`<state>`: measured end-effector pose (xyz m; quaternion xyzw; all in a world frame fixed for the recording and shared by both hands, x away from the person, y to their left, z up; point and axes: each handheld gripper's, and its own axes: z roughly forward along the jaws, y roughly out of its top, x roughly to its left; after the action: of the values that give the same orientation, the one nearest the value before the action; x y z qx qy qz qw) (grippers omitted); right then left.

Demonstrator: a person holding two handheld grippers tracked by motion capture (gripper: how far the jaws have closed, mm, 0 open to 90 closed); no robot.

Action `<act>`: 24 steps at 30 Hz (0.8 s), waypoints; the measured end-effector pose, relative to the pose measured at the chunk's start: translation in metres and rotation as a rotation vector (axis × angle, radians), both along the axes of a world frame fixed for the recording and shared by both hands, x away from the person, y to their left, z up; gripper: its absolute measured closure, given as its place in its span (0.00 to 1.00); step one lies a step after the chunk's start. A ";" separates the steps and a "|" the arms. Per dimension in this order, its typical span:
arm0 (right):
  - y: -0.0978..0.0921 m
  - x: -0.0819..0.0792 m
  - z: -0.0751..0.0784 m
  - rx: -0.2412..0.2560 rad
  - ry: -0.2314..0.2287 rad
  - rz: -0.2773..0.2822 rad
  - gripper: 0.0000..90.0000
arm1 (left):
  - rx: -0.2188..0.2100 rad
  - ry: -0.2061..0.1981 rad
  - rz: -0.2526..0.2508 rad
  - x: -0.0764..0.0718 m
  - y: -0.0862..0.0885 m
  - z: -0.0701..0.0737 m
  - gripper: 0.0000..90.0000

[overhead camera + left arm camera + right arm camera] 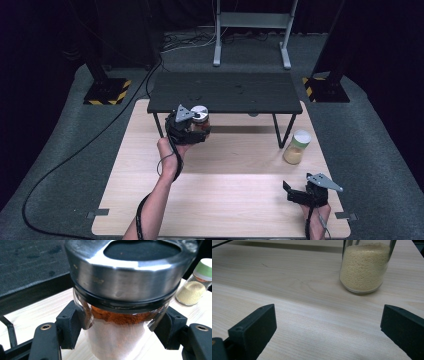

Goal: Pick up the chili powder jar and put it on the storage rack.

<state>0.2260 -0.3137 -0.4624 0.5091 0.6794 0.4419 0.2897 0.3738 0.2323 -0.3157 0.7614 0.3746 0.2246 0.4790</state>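
At 11 o'clock on the light wood table (225,200), just in front of the low black shelf (225,92), L gripper (192,131) has its jaws clenched on a glass spice jar (200,120) w/ steel lid. Left gripper view: both black pads press the glass wall (115,340) just under the lid (130,272), one each side; orange-red powder inside, top of it showing right below the lid rim. Whether the jar base touches the tabletop, can't tell.

R gripper (300,192) sits at 5 o'clock near the table's front edge, hand behind it, grey plate on top. Jaws released, wide apart, nothing between them; bare wood under the gap in the right gripper view (327,330).

2nd jar (297,146), pale yellow granules, light green cap, stands upright at 3 o'clock beside the shelf's right leg, apart from both grippers. Right gripper view puts it (364,267) ahead at approx 1 o'clock of the jaws. Also seen at 2 o'clock behind the held jar in the left gripper view (195,287).
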 end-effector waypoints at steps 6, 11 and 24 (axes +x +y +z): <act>0.000 0.000 0.000 -0.003 0.001 0.001 0.00 | 0.003 0.008 -0.006 0.003 -0.001 0.003 0.35; 0.000 0.000 0.000 -0.004 0.000 0.002 0.00 | 0.012 0.013 -0.010 0.005 -0.003 0.006 0.35; 0.000 0.000 0.000 0.001 -0.002 0.002 0.00 | 0.013 0.007 -0.016 0.006 -0.005 0.014 0.35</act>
<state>0.2257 -0.3141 -0.4626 0.5080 0.6795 0.4430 0.2897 0.3795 0.2278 -0.3013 0.7682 0.3689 0.2205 0.4744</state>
